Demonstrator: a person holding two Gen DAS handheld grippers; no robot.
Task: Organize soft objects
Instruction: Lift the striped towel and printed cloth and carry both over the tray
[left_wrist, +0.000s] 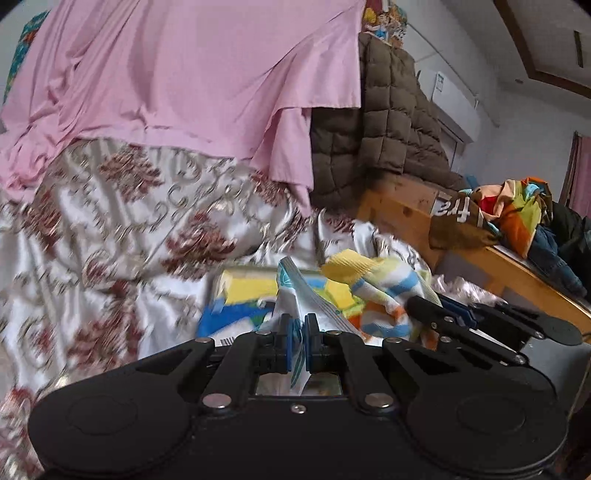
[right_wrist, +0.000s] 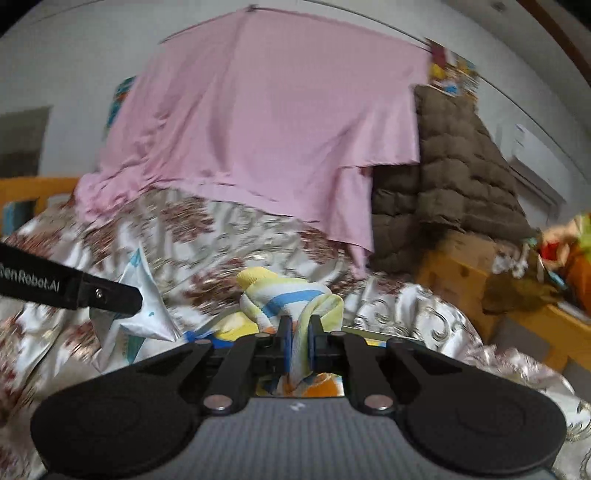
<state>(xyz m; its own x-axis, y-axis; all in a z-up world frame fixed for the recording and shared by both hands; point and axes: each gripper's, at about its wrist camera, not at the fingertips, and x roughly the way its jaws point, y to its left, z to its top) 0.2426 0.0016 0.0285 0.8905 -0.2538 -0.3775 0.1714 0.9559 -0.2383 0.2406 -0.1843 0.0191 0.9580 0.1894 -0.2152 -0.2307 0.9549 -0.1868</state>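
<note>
Left gripper (left_wrist: 299, 328): clamped on the white edge of the striped cloth (left_wrist: 373, 284)
Cloth: bunched just ahead of both grippers, on the floral bedspread (left_wrist: 110, 221)
Right gripper (right_wrist: 299, 332): pinching the cloth's yellow fold

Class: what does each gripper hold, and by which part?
Both grippers, left gripper and right gripper, are shut on the colourful striped cloth, each pinching a bunched edge.
</note>
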